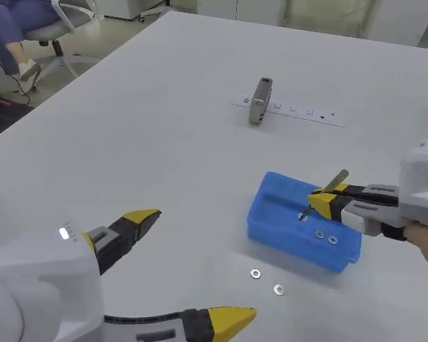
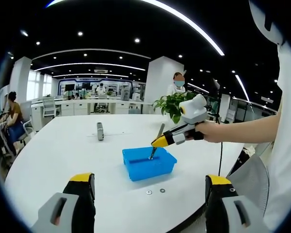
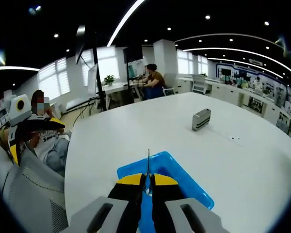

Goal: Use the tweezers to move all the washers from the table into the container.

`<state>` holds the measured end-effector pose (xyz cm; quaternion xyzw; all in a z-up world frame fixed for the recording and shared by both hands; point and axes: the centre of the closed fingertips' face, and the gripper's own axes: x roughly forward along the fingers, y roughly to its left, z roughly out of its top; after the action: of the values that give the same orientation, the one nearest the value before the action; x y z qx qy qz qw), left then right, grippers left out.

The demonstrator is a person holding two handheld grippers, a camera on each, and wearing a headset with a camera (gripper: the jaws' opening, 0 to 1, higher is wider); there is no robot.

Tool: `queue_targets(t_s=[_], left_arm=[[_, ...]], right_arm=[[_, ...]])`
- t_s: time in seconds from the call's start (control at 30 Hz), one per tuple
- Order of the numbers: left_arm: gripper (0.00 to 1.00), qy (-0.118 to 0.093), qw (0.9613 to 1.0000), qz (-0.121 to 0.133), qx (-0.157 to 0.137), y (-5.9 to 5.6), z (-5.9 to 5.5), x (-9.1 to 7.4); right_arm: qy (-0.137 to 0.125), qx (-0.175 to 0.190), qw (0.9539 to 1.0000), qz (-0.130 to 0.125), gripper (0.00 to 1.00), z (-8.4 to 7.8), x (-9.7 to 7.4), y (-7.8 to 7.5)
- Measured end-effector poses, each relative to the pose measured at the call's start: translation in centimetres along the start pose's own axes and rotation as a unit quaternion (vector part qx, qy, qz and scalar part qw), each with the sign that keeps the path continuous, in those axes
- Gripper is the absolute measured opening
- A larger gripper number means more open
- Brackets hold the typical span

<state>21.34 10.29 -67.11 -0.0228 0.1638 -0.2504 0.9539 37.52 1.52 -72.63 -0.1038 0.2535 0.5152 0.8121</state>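
Head view, nearest first: left gripper (image 1: 205, 262) hangs wide open, holding nothing. Two washers (image 1: 255, 273) are left on the table (image 1: 164, 142), just this side of the container (image 1: 271, 214), and two are already inside. Right gripper (image 1: 315, 203) is clamped on the tweezers (image 1: 337, 179), tips down in the container. Loads of bare table beyond, only a gray block (image 1: 260, 100) far off.

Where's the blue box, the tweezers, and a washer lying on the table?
blue box (image 1: 292, 242), head view, on its front wall.
tweezers (image 1: 337, 179), head view, on the upper metal end.
washer on the table (image 1: 255, 273), head view, on the left one of two.
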Motion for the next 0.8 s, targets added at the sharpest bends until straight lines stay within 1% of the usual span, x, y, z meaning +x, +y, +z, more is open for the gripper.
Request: queue_targets(t_s=[0.07,0.17,0.27,0.4,0.53,0.7,0.8], left_arm=[[0.97,-0.001,1.0000,0.001,-0.001,0.1,0.0,0.0],[0.97,0.001,1.0000,0.003,0.000,0.1,-0.1,-0.1],[0.96,0.003,1.0000,0.004,0.000,0.1,-0.1,-0.1],[0.96,0.004,1.0000,0.005,-0.001,0.2,-0.2,-0.1],[0.96,0.003,1.0000,0.005,-0.001,0.3,-0.1,-0.1],[0.96,0.003,1.0000,0.006,0.000,0.3,-0.1,-0.1],[0.96,0.005,1.0000,0.005,0.000,0.3,-0.3,-0.2]], right_arm=[[0.007,0.000,1.0000,-0.003,0.02,-0.4,0.4,-0.4],[0.024,0.016,0.9996,-0.008,0.02,-1.4,1.0,-1.2],[0.030,0.031,0.9990,-0.009,0.02,-2.1,1.4,-1.7],[0.039,0.037,0.9985,-0.014,0.02,-2.8,1.7,-2.1],[0.047,0.036,0.9981,-0.012,0.03,-3.3,1.9,-2.0],[0.047,0.035,0.9982,-0.011,0.03,-3.3,2.0,-1.8],[0.050,0.023,0.9984,-0.011,0.03,-3.4,1.9,-1.7]])
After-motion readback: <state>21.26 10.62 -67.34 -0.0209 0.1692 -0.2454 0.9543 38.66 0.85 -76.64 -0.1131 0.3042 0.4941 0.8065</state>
